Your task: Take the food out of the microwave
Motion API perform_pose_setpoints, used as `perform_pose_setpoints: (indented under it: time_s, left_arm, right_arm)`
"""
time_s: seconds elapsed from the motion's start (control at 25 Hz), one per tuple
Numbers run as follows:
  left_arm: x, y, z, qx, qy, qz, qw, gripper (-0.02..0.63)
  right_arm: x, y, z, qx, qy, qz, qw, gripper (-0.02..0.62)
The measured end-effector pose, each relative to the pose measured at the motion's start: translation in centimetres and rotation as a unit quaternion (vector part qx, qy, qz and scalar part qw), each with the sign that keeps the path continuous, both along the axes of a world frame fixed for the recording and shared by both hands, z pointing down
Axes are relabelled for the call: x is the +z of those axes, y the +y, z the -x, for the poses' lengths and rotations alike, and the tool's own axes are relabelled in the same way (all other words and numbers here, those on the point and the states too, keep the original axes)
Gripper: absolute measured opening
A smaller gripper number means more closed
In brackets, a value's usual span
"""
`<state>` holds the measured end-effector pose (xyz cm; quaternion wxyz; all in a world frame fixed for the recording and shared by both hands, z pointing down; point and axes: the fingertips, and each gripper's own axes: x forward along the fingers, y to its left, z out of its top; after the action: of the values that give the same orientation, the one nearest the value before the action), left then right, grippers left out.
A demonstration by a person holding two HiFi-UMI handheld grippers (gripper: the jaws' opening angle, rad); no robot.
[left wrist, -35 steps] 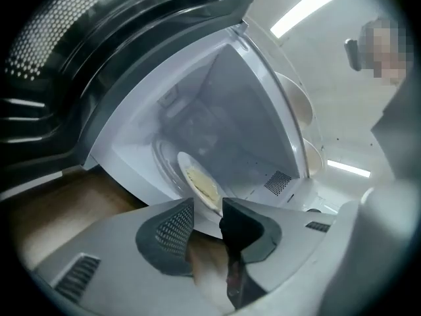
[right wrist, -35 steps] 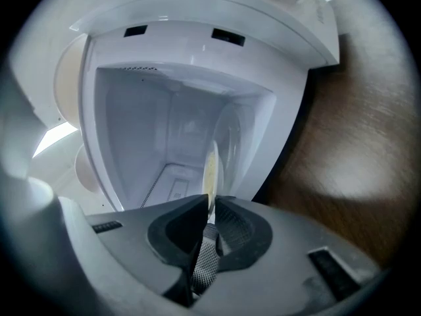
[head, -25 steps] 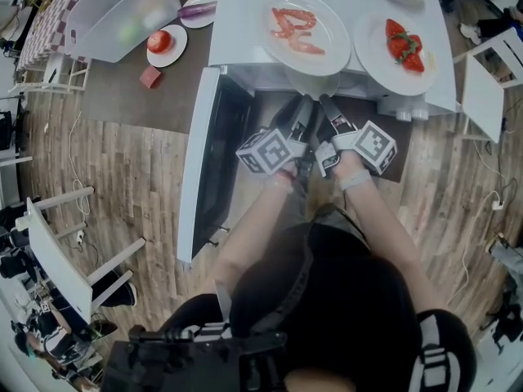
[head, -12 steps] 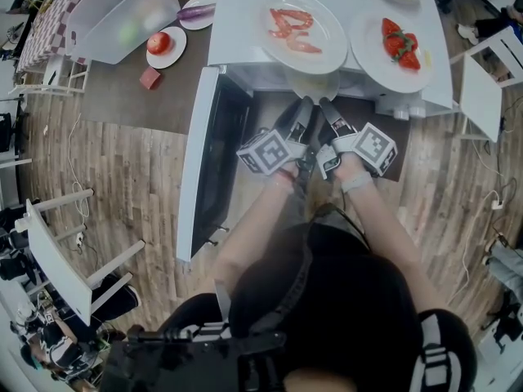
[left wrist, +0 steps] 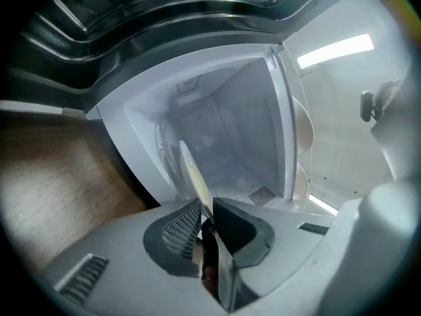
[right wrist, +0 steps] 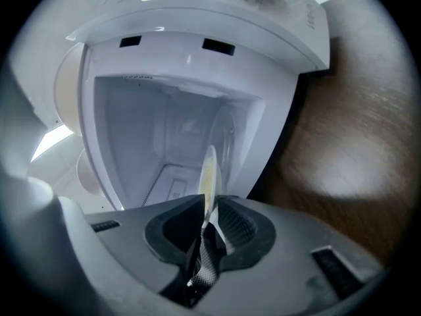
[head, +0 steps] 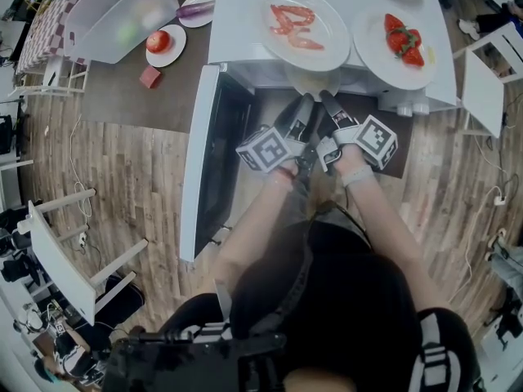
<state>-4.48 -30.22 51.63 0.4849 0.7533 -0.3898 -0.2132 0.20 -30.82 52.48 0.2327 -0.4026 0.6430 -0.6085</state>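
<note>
A pale plate [head: 313,82] with yellowish food sits at the mouth of the open white microwave [head: 245,23], under its top edge. My left gripper [head: 302,103] reaches in from the left. Its jaws have just been closing, and they now pinch the plate's rim [left wrist: 191,170] at the left gripper's tips [left wrist: 205,209]. My right gripper [head: 328,100] reaches in beside it. Its jaws have just been opening: the plate's rim [right wrist: 209,170] stands between the right gripper's tips [right wrist: 210,206] with a slim gap beside it.
The microwave door [head: 204,162] hangs wide open to the left. On top stand a plate of red strips [head: 298,20] and a plate of strawberries [head: 404,43]. On the brown table to the left are a tomato on a plate [head: 166,45], a clear bin [head: 122,15] and a red block [head: 150,77].
Both grippers and the plate stay at the microwave's mouth. Only the head view has shifted a little.
</note>
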Motion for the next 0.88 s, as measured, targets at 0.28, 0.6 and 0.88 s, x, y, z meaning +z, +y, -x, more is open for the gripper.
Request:
perform_pose_setpoints:
  time_s: [0.28, 0.6, 0.88]
  left_arm:
    - [-0.06, -0.04, -0.24, 0.014, -0.007, -0.011, 0.9998, 0.054]
    - [0.26, 0.01, -0.22, 0.019, -0.034, -0.010, 0.9992, 0.069]
    - [0.53, -0.37, -0.45, 0.023, -0.110, -0.023, 0.9934, 0.149]
  right_arm:
    - [0.17, -0.55, -0.02, 0.012, -0.018, 0.016, 1.000, 0.075]
    - [0.29, -0.41, -0.11, 0.019, -0.018, 0.018, 0.999, 0.058]
    - [0.09, -0.72, -0.26, 0.027, -0.023, 0.012, 0.999, 0.051]
